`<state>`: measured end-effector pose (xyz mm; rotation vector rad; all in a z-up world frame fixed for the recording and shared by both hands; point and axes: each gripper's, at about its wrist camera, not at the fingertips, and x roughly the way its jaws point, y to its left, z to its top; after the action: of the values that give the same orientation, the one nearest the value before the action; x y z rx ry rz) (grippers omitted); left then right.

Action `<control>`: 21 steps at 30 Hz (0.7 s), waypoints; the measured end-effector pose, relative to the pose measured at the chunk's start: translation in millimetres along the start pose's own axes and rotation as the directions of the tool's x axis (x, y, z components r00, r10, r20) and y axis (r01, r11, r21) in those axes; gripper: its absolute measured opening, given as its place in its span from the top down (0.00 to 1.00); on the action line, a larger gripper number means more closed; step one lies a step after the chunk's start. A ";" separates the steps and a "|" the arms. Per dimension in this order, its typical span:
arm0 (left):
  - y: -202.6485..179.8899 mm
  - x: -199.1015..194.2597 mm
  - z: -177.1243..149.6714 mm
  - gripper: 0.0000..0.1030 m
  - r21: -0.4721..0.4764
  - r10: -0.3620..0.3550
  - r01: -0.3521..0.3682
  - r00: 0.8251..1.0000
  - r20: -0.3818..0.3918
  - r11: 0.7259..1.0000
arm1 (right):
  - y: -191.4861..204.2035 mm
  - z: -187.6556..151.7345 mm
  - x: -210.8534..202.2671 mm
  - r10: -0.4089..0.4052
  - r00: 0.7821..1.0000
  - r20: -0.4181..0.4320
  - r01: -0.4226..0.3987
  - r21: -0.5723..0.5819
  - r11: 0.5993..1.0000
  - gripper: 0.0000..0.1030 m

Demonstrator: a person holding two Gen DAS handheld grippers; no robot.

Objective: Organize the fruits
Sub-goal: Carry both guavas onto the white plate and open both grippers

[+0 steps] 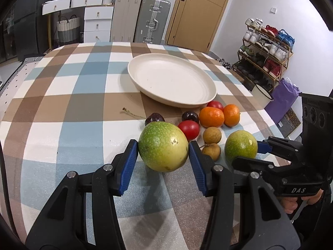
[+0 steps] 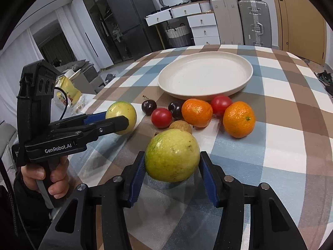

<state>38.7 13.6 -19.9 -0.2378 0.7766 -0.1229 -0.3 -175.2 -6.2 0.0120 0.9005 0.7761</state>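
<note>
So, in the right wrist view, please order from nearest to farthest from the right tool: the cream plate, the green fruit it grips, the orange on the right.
1. Green fruit: between the pads of the right tool, nearest.
2. Orange: on the cloth, ahead and to the right.
3. Cream plate: behind all the fruit, farthest.

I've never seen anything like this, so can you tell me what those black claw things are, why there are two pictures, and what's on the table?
They are hand-held grabbers; a person squeezes one in each hand. Each carries its own camera, so you get one picture per grabber. The left gripper pinches one green fruit. The right gripper pinches another green fruit. On the checked tablecloth lie two oranges, small red and dark fruits, brown ones, and an empty cream plate waiting behind them.
</note>
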 end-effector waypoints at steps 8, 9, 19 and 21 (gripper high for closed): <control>-5.3 -14.1 8.7 0.54 0.016 0.002 -0.003 0.999 0.037 1.000 | -6.9 8.8 -24.2 -0.009 0.997 0.081 0.008 0.016 1.000 0.50; -6.5 -16.3 10.6 0.54 0.019 0.002 -0.003 0.999 0.046 1.000 | -8.6 9.1 -26.6 -0.014 0.996 0.090 0.013 0.019 1.000 0.50; -13.9 -22.6 30.8 0.54 0.039 0.004 -0.008 0.996 0.093 0.999 | -25.7 25.6 -42.9 -0.050 0.988 0.149 0.043 0.047 0.998 0.50; -14.7 -23.4 35.6 0.54 0.041 0.005 -0.009 0.995 0.099 0.999 | -27.8 30.3 -42.6 -0.058 0.986 0.156 0.051 0.048 0.998 0.50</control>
<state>47.0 9.9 24.3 -0.2007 0.6757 -0.1190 21.9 -212.5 34.1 0.0863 0.7647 0.6943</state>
